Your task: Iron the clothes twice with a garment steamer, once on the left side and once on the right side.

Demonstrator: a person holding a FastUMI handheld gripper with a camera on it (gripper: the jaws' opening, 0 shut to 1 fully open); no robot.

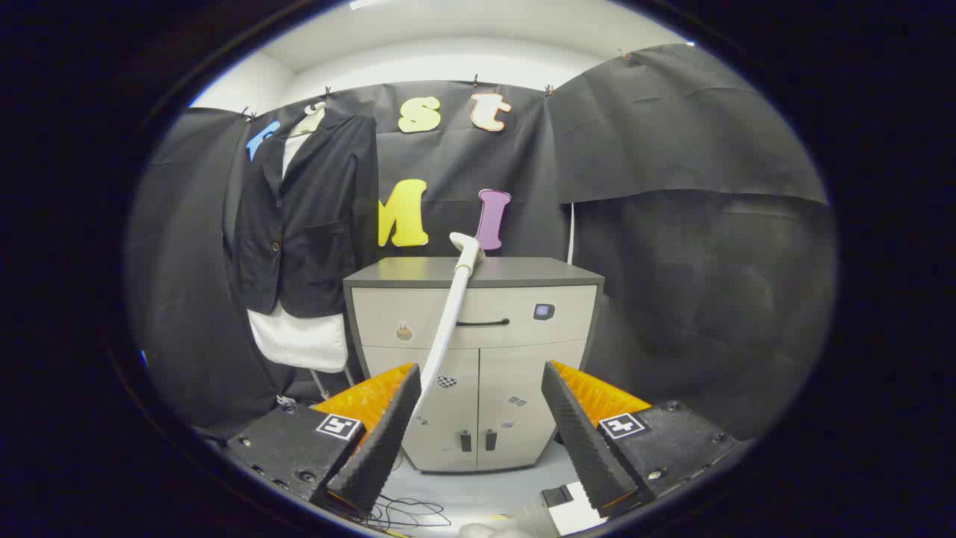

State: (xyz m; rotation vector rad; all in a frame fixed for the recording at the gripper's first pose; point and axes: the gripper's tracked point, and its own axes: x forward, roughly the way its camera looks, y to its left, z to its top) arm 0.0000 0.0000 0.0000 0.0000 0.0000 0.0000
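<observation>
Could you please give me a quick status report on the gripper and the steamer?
Gripper open, holding nothing. Steamer wand leans on the cabinet ahead, its lower end by one finger. Jacket hangs beside the cabinet, untouched. Cables on floor below.

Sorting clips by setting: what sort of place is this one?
Probably a staged recording booth, not a home: black cloth walls, a jacket hung against them, one cabinet with a steamer wand propped on it. Gripper jaws open, empty.
</observation>
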